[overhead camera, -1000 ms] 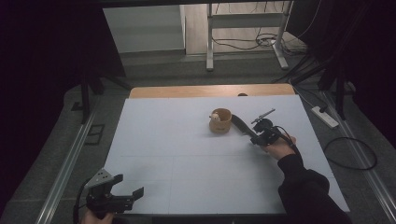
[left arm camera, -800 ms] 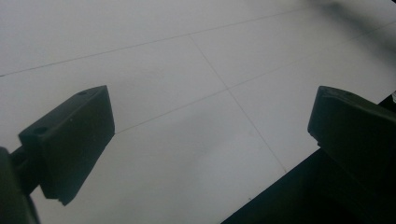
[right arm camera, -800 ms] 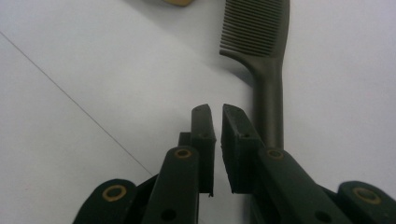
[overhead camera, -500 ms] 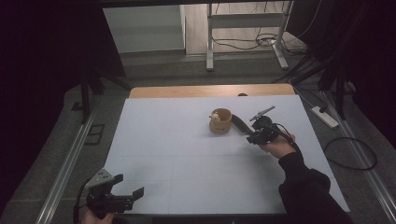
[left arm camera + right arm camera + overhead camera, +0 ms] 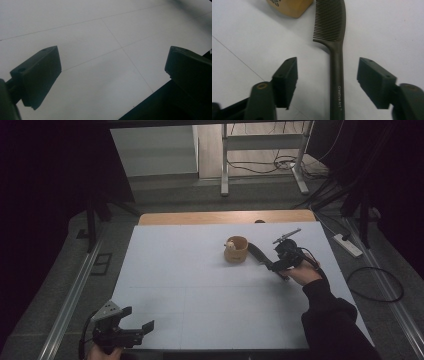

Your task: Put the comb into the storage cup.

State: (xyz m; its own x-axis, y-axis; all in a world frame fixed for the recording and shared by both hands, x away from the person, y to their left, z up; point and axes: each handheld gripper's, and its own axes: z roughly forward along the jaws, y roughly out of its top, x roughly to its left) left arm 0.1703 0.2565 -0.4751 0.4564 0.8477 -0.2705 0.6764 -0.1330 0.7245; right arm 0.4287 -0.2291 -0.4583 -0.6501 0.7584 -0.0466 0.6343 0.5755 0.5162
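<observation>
A dark comb (image 5: 337,75) lies flat on the white table, its teeth end next to a small wooden cup (image 5: 289,7). My right gripper (image 5: 328,62) straddles the comb's handle; its jaws have just been opening and stand apart, with neither pad touching the handle. In the high view the comb (image 5: 259,254) lies just right of the cup (image 5: 236,249), which has something pale inside it, and the right gripper (image 5: 275,264) is at the handle end. My left gripper (image 5: 137,318) rests at the near left corner, open and empty, and the left gripper (image 5: 112,57) faces bare table.
The white table cover (image 5: 190,285) has a wooden strip (image 5: 225,216) along its far edge. On the floor to the right lie a power strip (image 5: 348,245) and a looped cable (image 5: 375,285). A metal frame (image 5: 225,165) stands beyond the table.
The right gripper's jaws have spread apart off the comb's handle, and the comb now lies free on the table. The left gripper has not moved.
</observation>
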